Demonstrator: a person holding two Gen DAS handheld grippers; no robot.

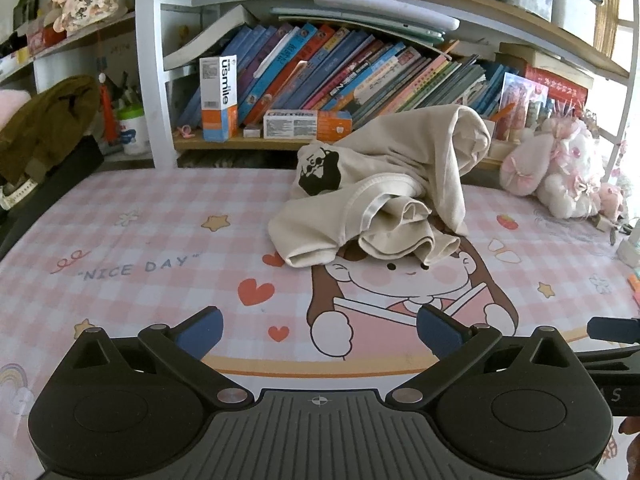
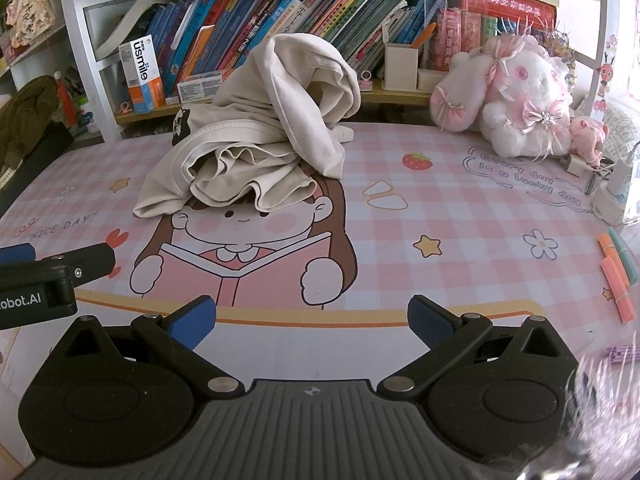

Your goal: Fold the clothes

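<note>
Ahead, we find the crumpled beige garment [image 1: 384, 196] well apart from our left gripper [image 1: 320, 330] and right gripper [image 2: 312, 320], both spread wide, empty.

a cream-coloured shirt [image 1: 384, 196] [image 2: 264, 148] lies crumpled in a loose heap on the pink checked mat [image 1: 160, 240] [image 2: 440, 208], not folded at all. part of it stands up in a tall rounded hump at the back, while the lower folds and a stitched hem spill forward over the top of the cartoon girl's head printed on the mat. a black printed patch shows on its left side.
</note>
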